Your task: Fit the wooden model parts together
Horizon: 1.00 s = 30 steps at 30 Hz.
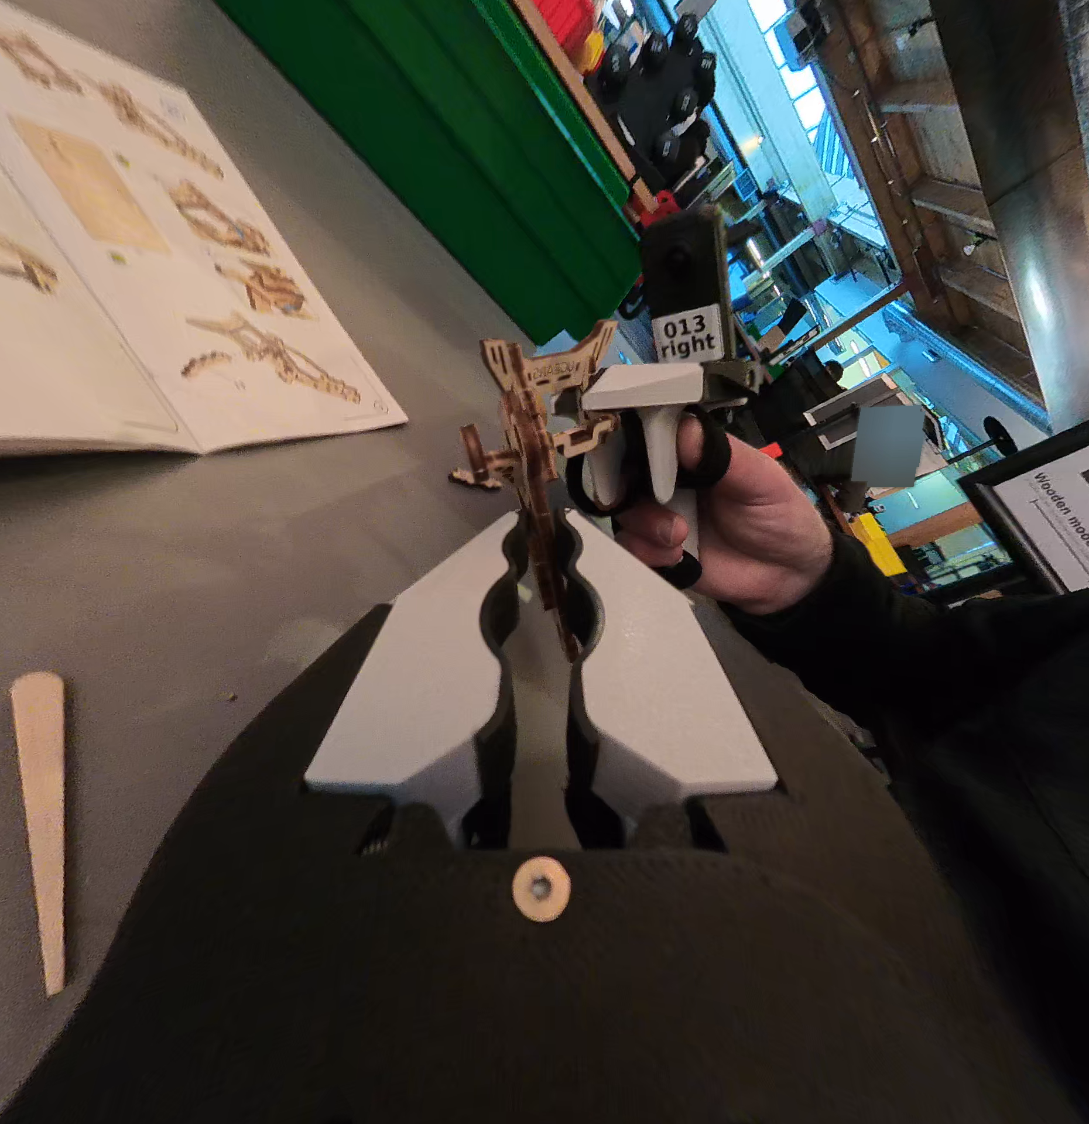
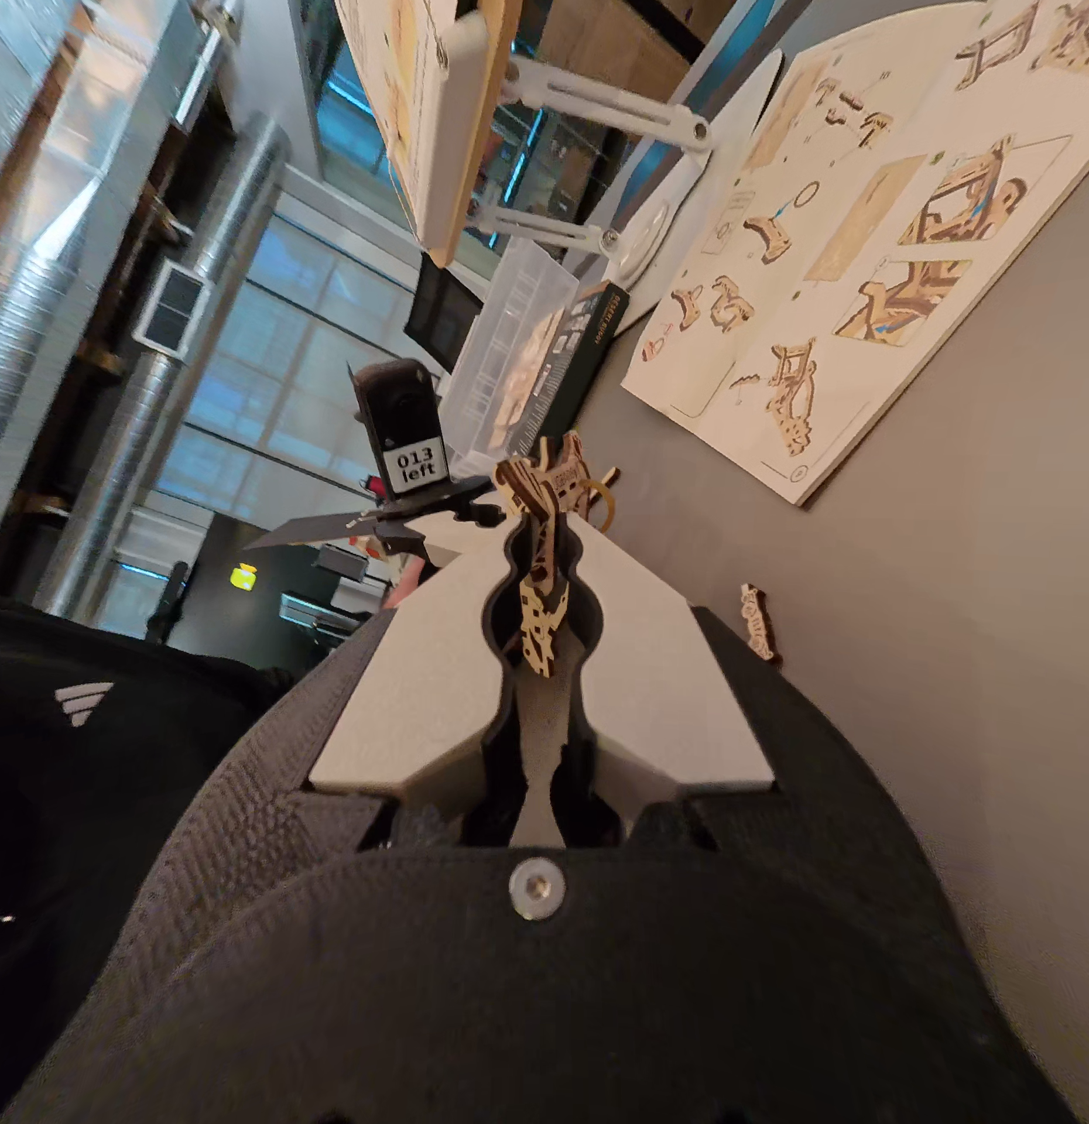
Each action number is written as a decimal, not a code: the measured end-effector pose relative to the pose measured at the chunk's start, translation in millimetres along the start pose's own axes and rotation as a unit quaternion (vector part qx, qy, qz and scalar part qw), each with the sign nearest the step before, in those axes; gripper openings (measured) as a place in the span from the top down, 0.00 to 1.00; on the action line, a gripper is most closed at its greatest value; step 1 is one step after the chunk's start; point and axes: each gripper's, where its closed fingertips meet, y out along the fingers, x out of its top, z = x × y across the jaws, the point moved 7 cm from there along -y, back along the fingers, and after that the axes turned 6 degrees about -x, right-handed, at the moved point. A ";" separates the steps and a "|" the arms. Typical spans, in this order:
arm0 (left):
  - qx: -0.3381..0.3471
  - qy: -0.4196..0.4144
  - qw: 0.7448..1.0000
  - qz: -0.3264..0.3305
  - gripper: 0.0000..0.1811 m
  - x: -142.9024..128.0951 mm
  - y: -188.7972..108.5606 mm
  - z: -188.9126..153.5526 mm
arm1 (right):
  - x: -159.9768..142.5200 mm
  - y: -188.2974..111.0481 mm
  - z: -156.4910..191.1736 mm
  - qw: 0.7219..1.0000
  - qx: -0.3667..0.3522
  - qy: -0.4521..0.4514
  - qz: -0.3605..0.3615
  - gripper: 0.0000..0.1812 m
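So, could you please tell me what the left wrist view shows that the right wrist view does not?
Only the left wrist view shows the tapered pale wooden stick and the green panel. Only the right shows the clear plastic box and white stand. Both show the open instruction booklet, grey table and clamped laser-cut wooden model parts.

Pale, brown-edged wooden model parts (image 1: 530,438) sit between white-fingered, black-bodied claws (image 1: 542,529) above a plain grey bench (image 1: 238,578), beside a white instruction booklet (image 1: 134,274) printed with tan diagrams and a green panel (image 1: 445,152).
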 end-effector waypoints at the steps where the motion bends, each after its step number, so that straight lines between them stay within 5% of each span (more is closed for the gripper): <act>1: 0.002 0.009 1.000 -0.001 0.97 0.9 0.4 -0.4 | 1.2 -0.7 0.6 1.000 0.000 0.000 -0.006 0.98; 9: 0.012 0.063 0.998 -0.007 0.97 5.9 2.2 -3.3 | 1.6 0.7 5.2 0.999 -0.009 -0.035 0.003 0.92; 16: 0.026 0.122 0.992 -0.006 0.97 9.5 3.4 -8.0 | 3.3 1.4 9.8 1.000 -0.008 -0.007 0.015 0.98; 30: 0.084 0.331 0.940 -0.006 0.97 29.4 4.9 -38.8 | 17.1 -6.3 31.5 0.996 0.057 0.058 -0.040 0.98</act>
